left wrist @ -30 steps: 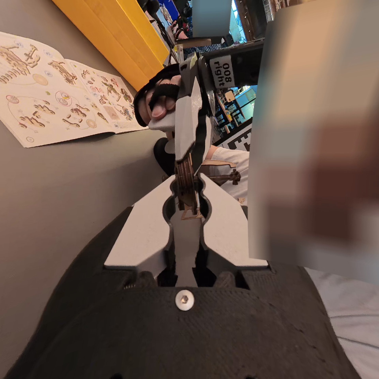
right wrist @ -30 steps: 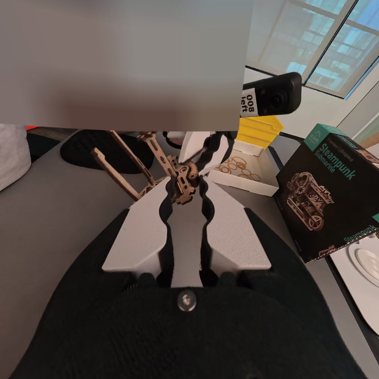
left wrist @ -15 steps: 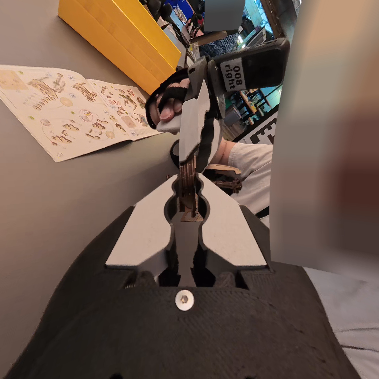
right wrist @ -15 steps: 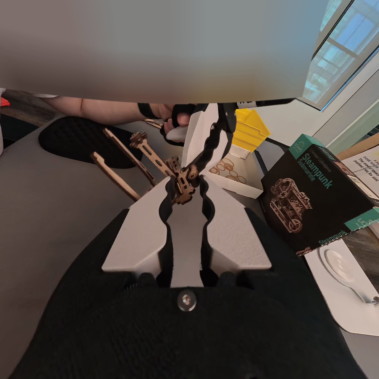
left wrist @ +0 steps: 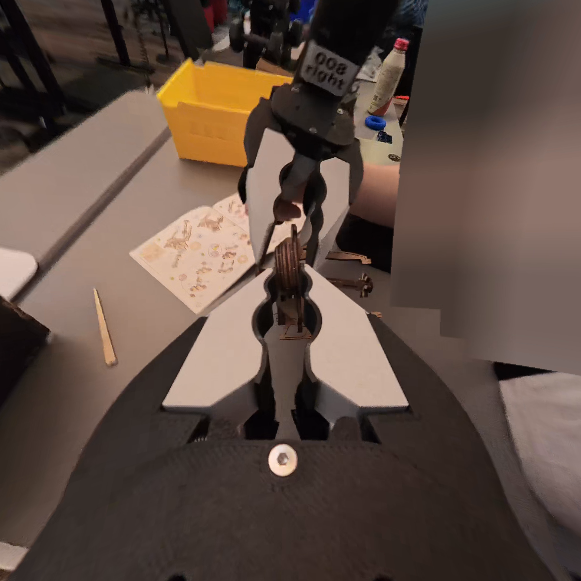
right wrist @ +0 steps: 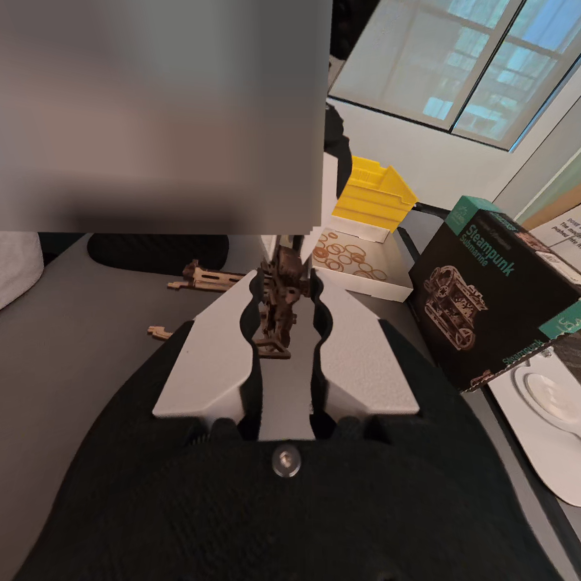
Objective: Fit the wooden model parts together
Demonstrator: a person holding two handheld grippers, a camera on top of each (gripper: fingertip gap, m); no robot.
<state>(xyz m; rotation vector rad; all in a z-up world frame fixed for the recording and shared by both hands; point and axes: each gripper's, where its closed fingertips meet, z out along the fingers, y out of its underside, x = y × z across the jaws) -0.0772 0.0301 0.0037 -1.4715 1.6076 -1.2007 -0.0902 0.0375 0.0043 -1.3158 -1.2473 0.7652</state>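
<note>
Left claw (left wrist: 286,276) is clamped on the wooden model (left wrist: 287,267) right at its tips, and the right claw (right wrist: 284,283) faces it, narrowed around the same model without clearly gripping, both above the surface (left wrist: 132,301).

yellow bin (left wrist: 217,116), bottle (left wrist: 388,81), blue ring (left wrist: 375,122) on grey table (left wrist: 78,176); boxed rubber bands (right wrist: 349,257)

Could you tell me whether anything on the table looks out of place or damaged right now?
Nothing looks damaged or spilled. The left gripper grips the wooden gear assembly, and loose parts lie about: a wooden stick, a slotted wooden arm, rubber bands in the white tray. That looks like ordinary assembly clutter.
</note>
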